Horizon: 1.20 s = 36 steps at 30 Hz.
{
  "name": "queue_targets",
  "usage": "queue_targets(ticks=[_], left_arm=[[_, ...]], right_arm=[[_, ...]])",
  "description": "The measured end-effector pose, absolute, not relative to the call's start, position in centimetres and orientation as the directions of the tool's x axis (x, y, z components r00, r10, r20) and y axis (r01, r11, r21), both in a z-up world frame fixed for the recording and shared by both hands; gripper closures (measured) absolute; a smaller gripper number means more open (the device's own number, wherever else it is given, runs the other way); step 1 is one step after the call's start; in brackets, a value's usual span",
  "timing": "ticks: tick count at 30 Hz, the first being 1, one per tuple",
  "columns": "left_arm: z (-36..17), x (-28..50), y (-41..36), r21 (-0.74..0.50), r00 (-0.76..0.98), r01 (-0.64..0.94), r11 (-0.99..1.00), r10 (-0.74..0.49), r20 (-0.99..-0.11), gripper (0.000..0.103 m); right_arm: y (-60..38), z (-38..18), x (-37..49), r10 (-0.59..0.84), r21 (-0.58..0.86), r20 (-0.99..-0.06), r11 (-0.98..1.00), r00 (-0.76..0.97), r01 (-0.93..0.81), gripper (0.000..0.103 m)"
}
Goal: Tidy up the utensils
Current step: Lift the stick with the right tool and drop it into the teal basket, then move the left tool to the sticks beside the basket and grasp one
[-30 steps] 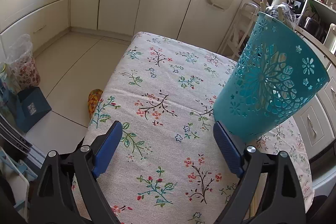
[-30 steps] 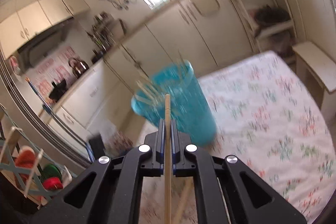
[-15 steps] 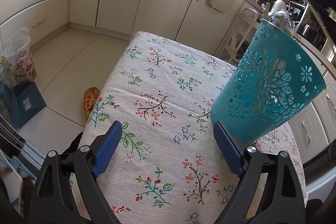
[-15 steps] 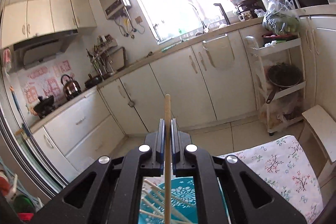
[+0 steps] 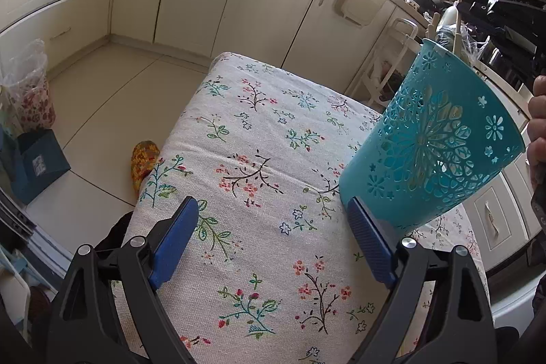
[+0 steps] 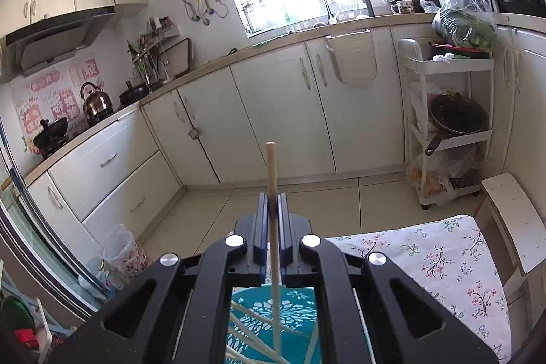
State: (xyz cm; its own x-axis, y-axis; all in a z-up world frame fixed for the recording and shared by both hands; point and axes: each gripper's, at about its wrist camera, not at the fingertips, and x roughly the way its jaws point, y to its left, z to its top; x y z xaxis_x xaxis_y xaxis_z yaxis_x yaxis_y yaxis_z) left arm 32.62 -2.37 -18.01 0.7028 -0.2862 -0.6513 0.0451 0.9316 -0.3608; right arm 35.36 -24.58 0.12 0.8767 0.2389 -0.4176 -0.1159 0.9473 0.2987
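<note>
A teal cut-out holder (image 5: 430, 142) stands on the floral tablecloth (image 5: 259, 179) at the right of the left wrist view, with chopstick ends (image 5: 456, 23) sticking out of its top. My left gripper (image 5: 273, 237) is open just left of the holder's base, nothing between its blue pads. My right gripper (image 6: 272, 210) is shut on a wooden chopstick (image 6: 271, 169), held upright over the holder (image 6: 290, 319); its lower end reaches down into the holder among several other chopsticks (image 6: 252, 330).
Cream kitchen cabinets (image 6: 273, 111) run along the far walls. A white shelf trolley (image 6: 447, 125) with a pan stands right of them. A white stool (image 6: 512, 220) sits by the table's far corner. A hand (image 5: 537, 125) shows at the right edge.
My right gripper swung with the chopstick from beside the holder to above it and turned upright; the chopstick's lower end now hangs inside the holder. My left gripper stayed put.
</note>
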Motion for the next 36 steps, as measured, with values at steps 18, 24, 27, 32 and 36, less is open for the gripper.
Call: queue_targets(ticks=[18, 24, 27, 32, 36], left_arm=[[-18.1, 32.6, -2.4, -0.358, 0.701, 0.032, 0.933, -0.276, -0.658, 0.017], [-18.2, 32.7, -2.3, -0.355, 0.7, 0.028, 0.935, -0.271, -0.661, 0.017], [-18.2, 32.7, -2.4, -0.35, 0.699, 0.028, 0.936, -0.269, -0.663, 0.016], [-18.2, 32.7, -2.3, -0.355, 0.699, 0.023, 0.934, -0.269, -0.663, 0.016], [-18.2, 32.8, -2.4, -0.355, 0.698, 0.024, 0.935, -0.27, -0.663, 0.016]], right_arm=[[-25.9, 0.3, 25.1, 0.215, 0.235, -0.369, 0.963, 0.904, -0.133, 0.089], [-26.0, -3.7, 20.5, 0.221, 0.273, -0.448, 0.957, 0.866, -0.103, 0.089], [-24.5, -9.0, 20.1, 0.238, 0.266, -0.585, 0.959, 0.776, -0.094, 0.089], [-22.4, -15.1, 21.3, 0.237, 0.255, -0.718, 0.965, 0.655, -0.07, 0.089], [-21.4, -16.7, 22.4, 0.21, 0.217, -0.756, 0.974, 0.621, -0.065, 0.089]])
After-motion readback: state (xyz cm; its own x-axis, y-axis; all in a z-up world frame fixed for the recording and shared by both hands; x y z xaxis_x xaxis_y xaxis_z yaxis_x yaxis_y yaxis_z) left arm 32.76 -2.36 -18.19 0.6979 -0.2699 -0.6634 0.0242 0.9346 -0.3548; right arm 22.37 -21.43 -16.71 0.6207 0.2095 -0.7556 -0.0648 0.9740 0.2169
